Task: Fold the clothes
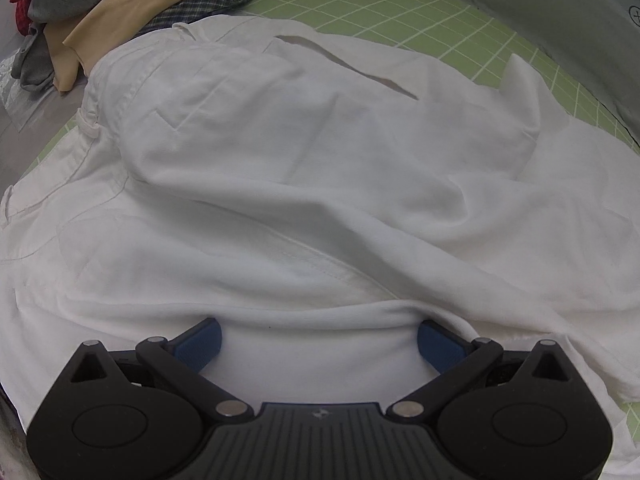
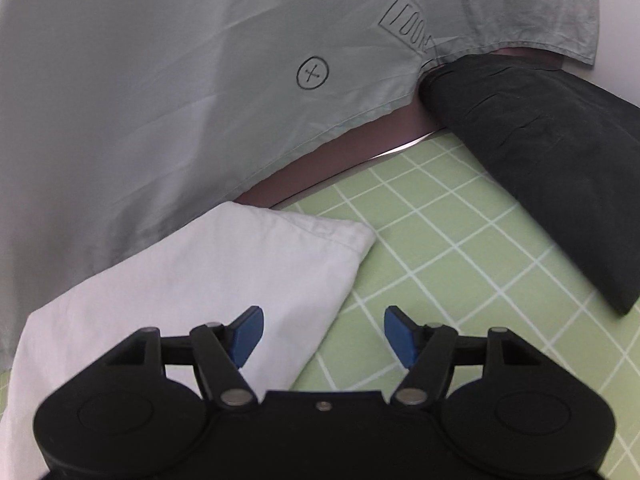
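A white garment [image 1: 320, 152] lies crumpled over the green grid mat [image 1: 400, 12] and fills most of the left wrist view. My left gripper [image 1: 319, 340] hangs low over its near edge with the jaws wide apart. White cloth lies slack between the blue pads [image 1: 200, 344], and a fold crosses their tips. In the right wrist view, a corner of the white garment [image 2: 224, 272] rests on the mat [image 2: 460, 280]. My right gripper [image 2: 324, 338] is open above that corner's right edge, with the left pad over cloth and the right pad over bare mat.
A heap of grey, tan, plaid and red clothes [image 1: 132, 4] sits at the far left of the mat. A folded black garment [image 2: 552, 160] lies at the right. A person's pale grey-green shirt [image 2: 180, 80] hangs just past the table edge.
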